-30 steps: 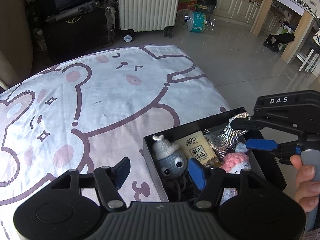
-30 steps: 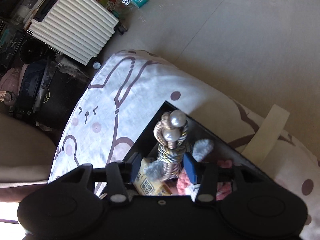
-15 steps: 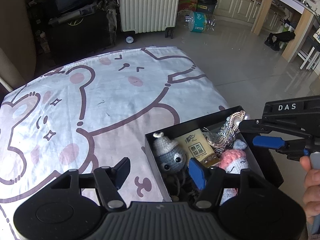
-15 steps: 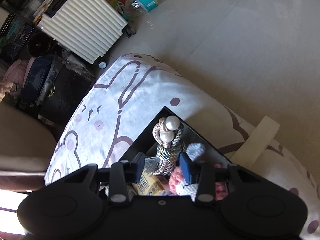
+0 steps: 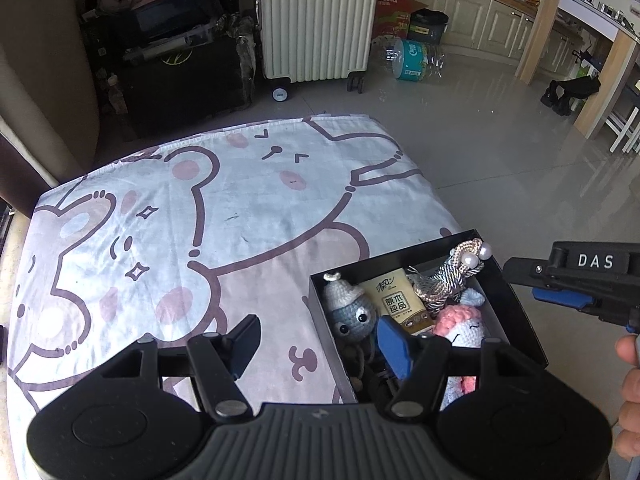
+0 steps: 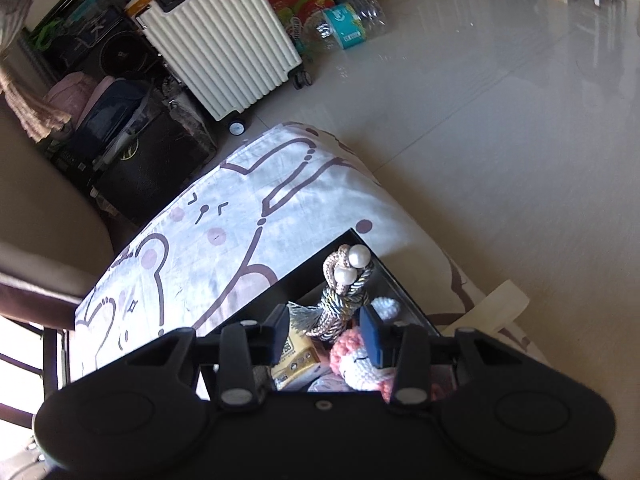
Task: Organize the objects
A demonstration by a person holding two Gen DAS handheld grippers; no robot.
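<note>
A black box [image 5: 520, 304] sits at the right edge of the cartoon-print cloth [image 5: 240, 208]. It holds a grey crochet doll [image 5: 352, 312], a tissue packet [image 5: 396, 300], a silver rope tassel with two pearls [image 5: 448, 276] and a pink crochet doll [image 5: 460, 324]. My left gripper [image 5: 320, 344] hangs open over the box's near left corner with nothing in it. My right gripper [image 6: 326, 334] is above the box, open, its gap narrow. The tassel [image 6: 344, 292] lies below it, apart from the pads. From the left wrist view the right gripper [image 5: 540, 288] hovers at the box's right side.
A cream suitcase [image 5: 316, 20], dark bags [image 5: 172, 64] and a pack of water bottles [image 5: 412, 58] stand on the tiled floor beyond the cloth. A person's hand [image 5: 628, 384] shows at the right edge. A wooden counter post [image 5: 600, 76] stands at far right.
Both grippers have risen and pulled back from the box. The right gripper's jaws narrowed and it rolled. The tassel stayed in the box.
</note>
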